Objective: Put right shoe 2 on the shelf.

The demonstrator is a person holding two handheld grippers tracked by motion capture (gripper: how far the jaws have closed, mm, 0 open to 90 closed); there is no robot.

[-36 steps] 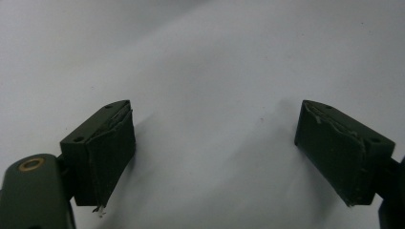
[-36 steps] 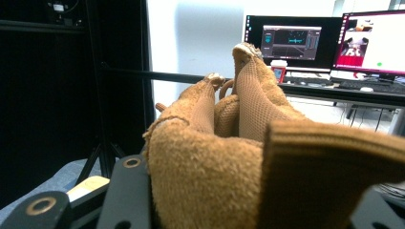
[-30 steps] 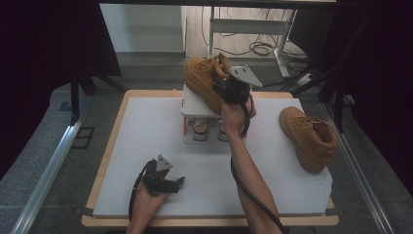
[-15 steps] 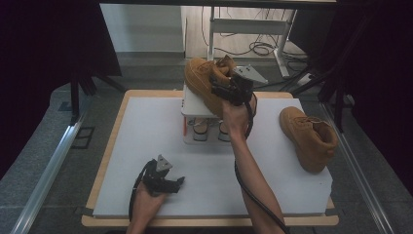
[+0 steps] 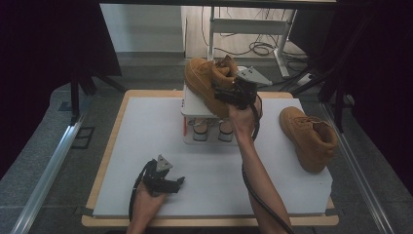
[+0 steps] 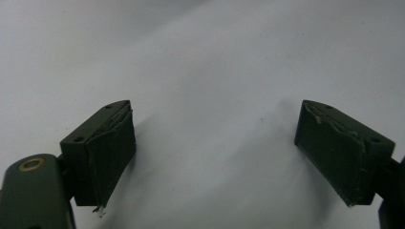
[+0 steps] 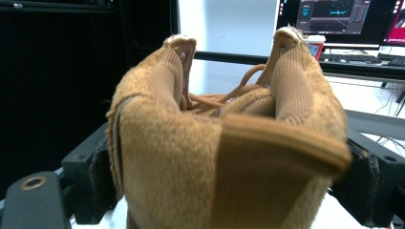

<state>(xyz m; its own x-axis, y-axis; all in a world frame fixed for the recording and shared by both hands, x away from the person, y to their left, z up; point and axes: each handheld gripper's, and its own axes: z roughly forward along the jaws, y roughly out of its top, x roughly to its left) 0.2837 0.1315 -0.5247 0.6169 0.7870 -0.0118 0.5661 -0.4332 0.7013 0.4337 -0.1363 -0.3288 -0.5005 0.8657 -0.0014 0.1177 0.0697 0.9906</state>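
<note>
Right claw [image 5: 229,95], jaws just widened & flanking the heel of the fuzzy tan suede boot [image 5: 207,83] w/o clear pinch, boot atop white rack [image 5: 192,105] at worktop [image 5: 146,126] far edge, 2nd boot [image 5: 309,136] near right edge, left claw [image 5: 168,183] released over bare white front.

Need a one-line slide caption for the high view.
Right gripper at tan boot on white rack; second boot waits.

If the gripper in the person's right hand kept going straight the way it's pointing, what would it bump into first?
The tan boot on the white rack. The right gripper has just been opening, and the boot's heel sits between its jaws, so it would likely meet the heel at once. Whether the pads touch it, I cannot tell.
</note>
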